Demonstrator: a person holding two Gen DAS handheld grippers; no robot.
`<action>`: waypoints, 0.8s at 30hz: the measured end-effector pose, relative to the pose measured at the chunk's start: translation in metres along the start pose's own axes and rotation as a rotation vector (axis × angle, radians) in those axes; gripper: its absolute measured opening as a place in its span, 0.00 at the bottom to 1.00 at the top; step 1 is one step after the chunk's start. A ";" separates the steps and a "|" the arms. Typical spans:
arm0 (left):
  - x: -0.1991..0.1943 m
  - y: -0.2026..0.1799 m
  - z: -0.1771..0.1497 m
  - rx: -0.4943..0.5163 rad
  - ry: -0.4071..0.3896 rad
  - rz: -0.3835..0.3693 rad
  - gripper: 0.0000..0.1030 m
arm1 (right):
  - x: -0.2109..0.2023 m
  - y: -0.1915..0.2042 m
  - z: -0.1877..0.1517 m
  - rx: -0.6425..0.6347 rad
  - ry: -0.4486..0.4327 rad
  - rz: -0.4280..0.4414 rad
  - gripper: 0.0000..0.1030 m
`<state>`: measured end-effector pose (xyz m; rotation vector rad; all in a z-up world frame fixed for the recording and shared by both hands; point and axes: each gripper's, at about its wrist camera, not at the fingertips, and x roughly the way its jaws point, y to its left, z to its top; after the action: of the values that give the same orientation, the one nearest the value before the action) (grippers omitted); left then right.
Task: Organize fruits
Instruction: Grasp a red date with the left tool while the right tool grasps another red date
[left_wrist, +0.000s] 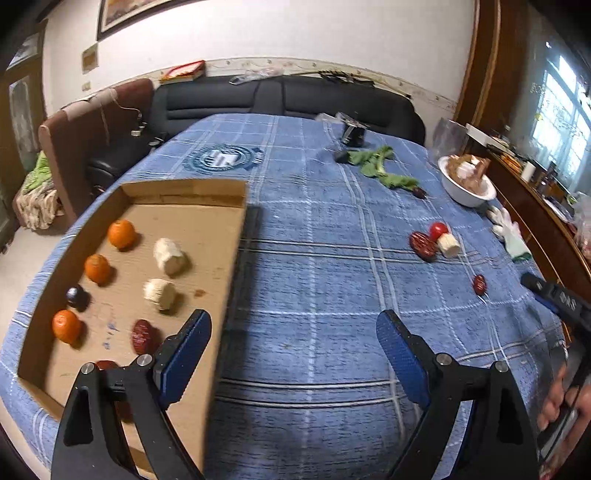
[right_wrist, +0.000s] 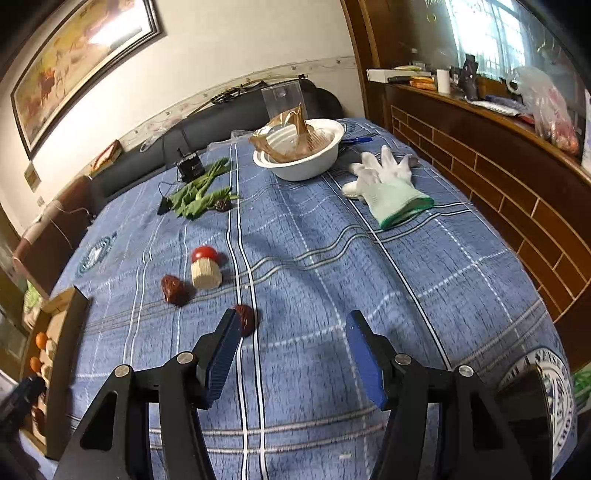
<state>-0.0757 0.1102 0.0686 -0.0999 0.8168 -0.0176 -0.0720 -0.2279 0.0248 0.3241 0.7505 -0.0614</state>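
A cardboard tray (left_wrist: 207, 236) lies on the left of the blue checked table and holds three oranges (left_wrist: 121, 233), two pale corn pieces (left_wrist: 168, 256), a dark plum (left_wrist: 75, 295) and red dates (left_wrist: 142, 335). My left gripper (left_wrist: 293, 343) is open and empty, just right of the tray's near edge. On the cloth lie a red tomato (right_wrist: 204, 253), a corn piece (right_wrist: 206, 274) and two red dates (right_wrist: 172, 288). The nearer date (right_wrist: 246, 318) sits just beyond the left finger of my open, empty right gripper (right_wrist: 291, 343).
A white bowl (right_wrist: 300, 158) with brown wrapping, a white glove (right_wrist: 388, 184), green leaves (right_wrist: 199, 194) with a dark fruit beside them and a small black device (right_wrist: 190, 166) lie at the table's far side. A wooden cabinet (right_wrist: 498, 177) runs along the right. A sofa stands behind.
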 end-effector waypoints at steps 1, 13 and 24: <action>0.001 -0.004 -0.001 0.008 0.006 -0.010 0.88 | 0.004 0.002 0.003 -0.004 0.006 0.010 0.62; 0.019 -0.030 0.025 0.073 0.029 -0.046 0.88 | 0.056 0.047 0.000 -0.210 0.067 0.019 0.61; 0.095 -0.092 0.052 0.185 0.095 -0.138 0.80 | 0.076 0.050 -0.006 -0.265 0.098 0.021 0.27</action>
<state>0.0291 0.0176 0.0436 0.0196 0.8983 -0.2292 -0.0118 -0.1744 -0.0180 0.0825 0.8413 0.0737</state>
